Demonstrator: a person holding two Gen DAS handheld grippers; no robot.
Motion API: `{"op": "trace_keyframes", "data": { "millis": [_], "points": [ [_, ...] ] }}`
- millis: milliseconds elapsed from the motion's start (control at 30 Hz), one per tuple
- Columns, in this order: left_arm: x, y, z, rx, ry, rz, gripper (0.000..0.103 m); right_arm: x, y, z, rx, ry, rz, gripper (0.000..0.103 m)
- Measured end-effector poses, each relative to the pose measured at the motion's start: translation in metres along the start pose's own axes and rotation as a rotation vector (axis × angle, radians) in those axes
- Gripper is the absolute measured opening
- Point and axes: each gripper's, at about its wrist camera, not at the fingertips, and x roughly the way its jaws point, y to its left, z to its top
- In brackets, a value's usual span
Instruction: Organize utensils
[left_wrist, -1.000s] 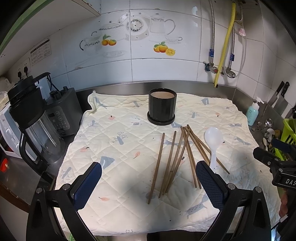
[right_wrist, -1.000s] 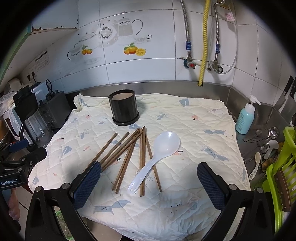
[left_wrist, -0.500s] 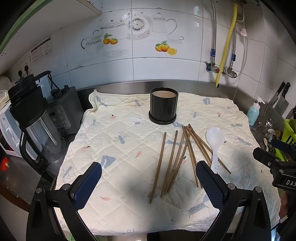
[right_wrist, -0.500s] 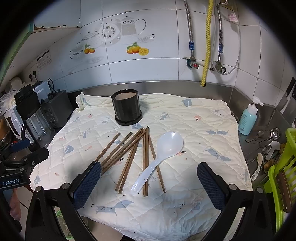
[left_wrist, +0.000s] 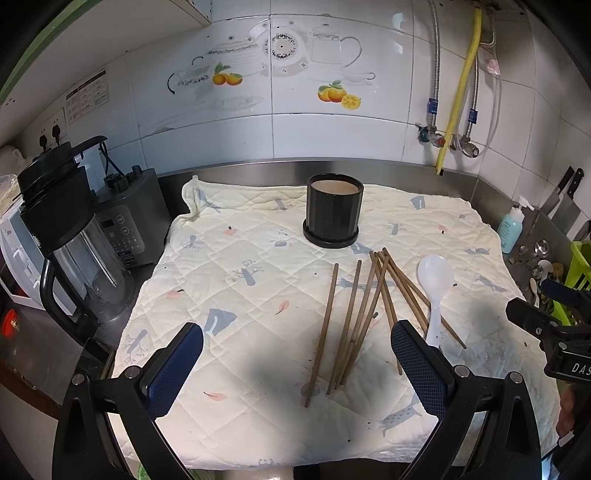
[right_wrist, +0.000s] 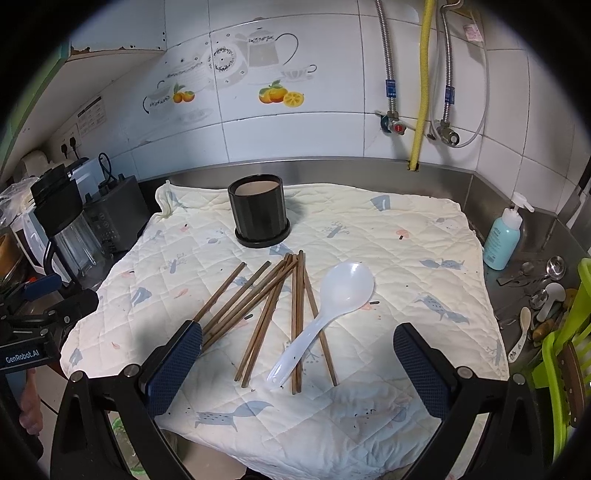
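Note:
Several brown chopsticks (left_wrist: 354, 317) (right_wrist: 266, 306) lie fanned out on a quilted white cloth (left_wrist: 240, 295) (right_wrist: 406, 258). A white plastic spoon (left_wrist: 434, 291) (right_wrist: 332, 306) rests across the rightmost ones. Behind them stands a black round holder (left_wrist: 332, 210) (right_wrist: 258, 210) on a black saucer, with nothing sticking out of it. My left gripper (left_wrist: 295, 358) hovers open near the cloth's front edge, short of the chopsticks' near ends. My right gripper (right_wrist: 299, 358) is open too, its span around the near ends of the chopsticks and the spoon handle, above them. Each gripper shows at the edge of the other's view.
A blender jug (left_wrist: 70, 236) and a dark appliance (left_wrist: 129, 218) stand left of the cloth. On the right are a blue soap bottle (right_wrist: 504, 236), loose spoons by the sink (right_wrist: 543, 291) and a green rack (right_wrist: 569, 365). Pipes and valves (right_wrist: 417, 122) hang on the tiled wall.
Both views have shifted slightly: the holder and utensils sit a little more to the right and lower in each frame. Nothing on the cloth has moved. Both grippers stay open.

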Motion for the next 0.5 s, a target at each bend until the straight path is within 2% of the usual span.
{"op": "trace_keyframes", "data": {
  "millis": [500],
  "points": [
    [0.034, 0.004, 0.013, 0.009, 0.055, -0.045, 0.103, 0.021, -0.014, 0.002, 0.045, 0.045, -0.004, 0.103]
  ]
}}
